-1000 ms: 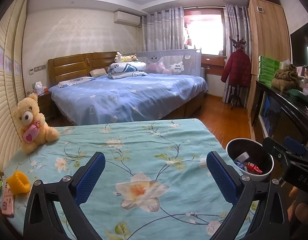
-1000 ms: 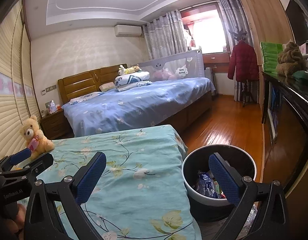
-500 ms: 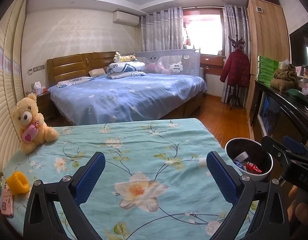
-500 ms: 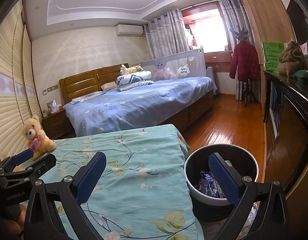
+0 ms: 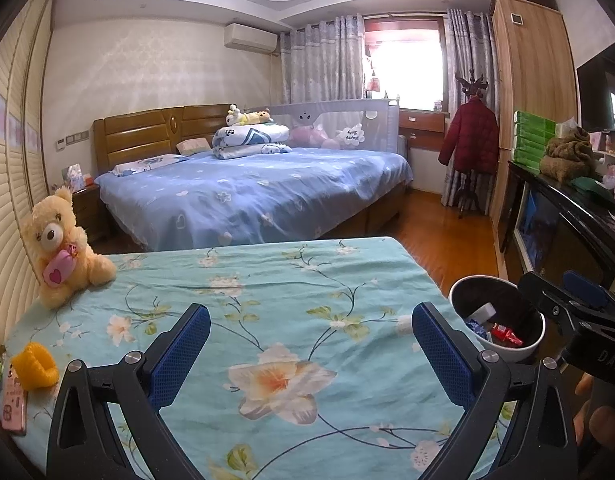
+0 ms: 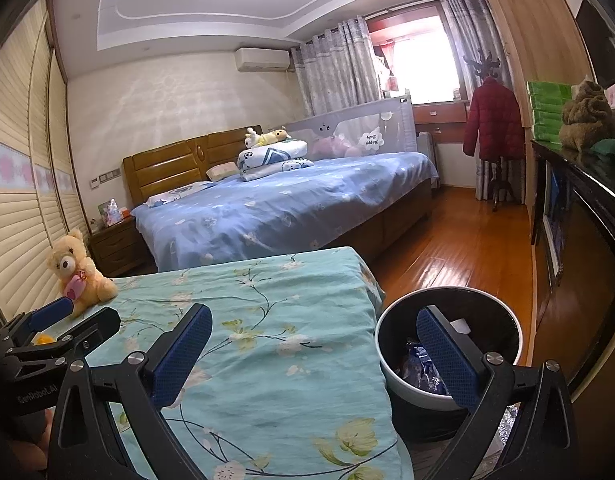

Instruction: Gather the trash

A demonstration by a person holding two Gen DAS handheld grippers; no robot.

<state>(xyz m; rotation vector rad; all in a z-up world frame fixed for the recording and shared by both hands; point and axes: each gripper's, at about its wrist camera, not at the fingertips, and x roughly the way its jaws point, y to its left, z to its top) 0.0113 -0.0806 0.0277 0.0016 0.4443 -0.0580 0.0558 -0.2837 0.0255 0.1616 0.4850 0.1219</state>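
Left gripper [image 5: 309, 344] and right gripper [image 6: 313, 346] are hovering wide apart, gripping nothing. Wrappers are lying in the bin [image 6: 507, 316] beside the table [image 5: 267, 280]. Possibly finished; scanning cloth edges before withdrawing.

We have drifted slightly in the bedroom: in the right wrist view the trash bin [image 6: 447, 360] now sits a little further right and lower than a second ago, with the teddy bear [image 6: 77, 270] shifted rightward too. In the left wrist view, the bin [image 5: 497, 320] edges left as our right gripper [image 5: 579, 312] creeps in.
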